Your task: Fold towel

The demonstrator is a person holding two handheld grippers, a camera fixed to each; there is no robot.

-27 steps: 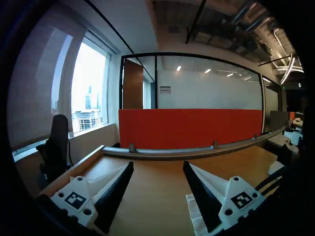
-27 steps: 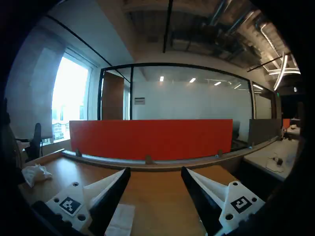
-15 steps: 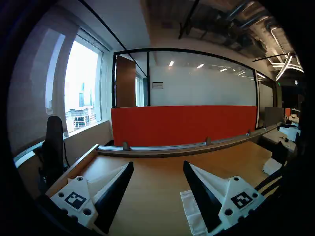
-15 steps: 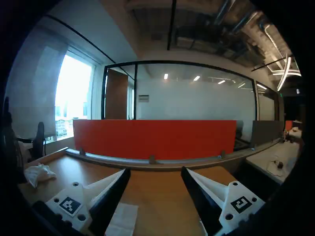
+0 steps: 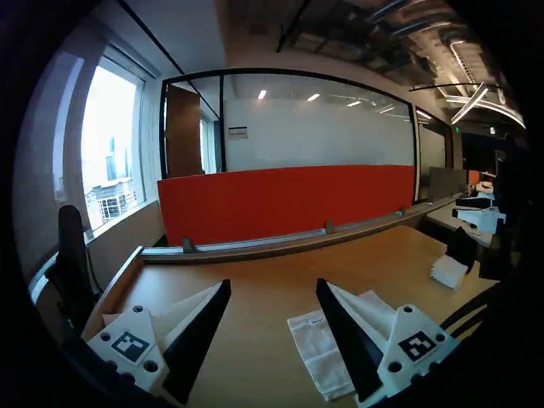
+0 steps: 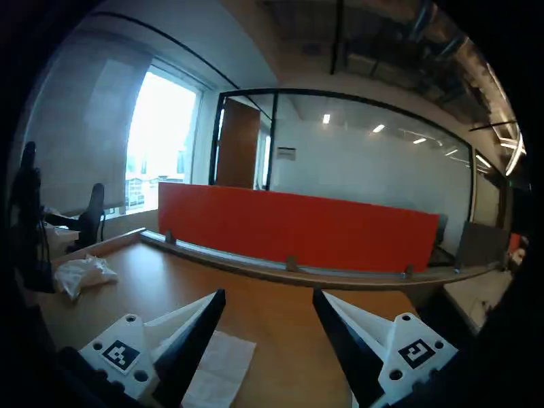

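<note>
The white towel (image 5: 318, 340) lies flat on the wooden tabletop (image 5: 258, 319), near the person and between the two tools. It sits under the right finger of the left tongs (image 5: 271, 281) and under the left finger of the right tongs (image 6: 268, 292). Both tongs gape wide and hold nothing. The towel looks thin, light and limp, so I'd expect it to sag and drag. Pinching its near corners, one per tongs, seems best. A crumpled cloth (image 6: 81, 273) sits far left, well apart.
</note>
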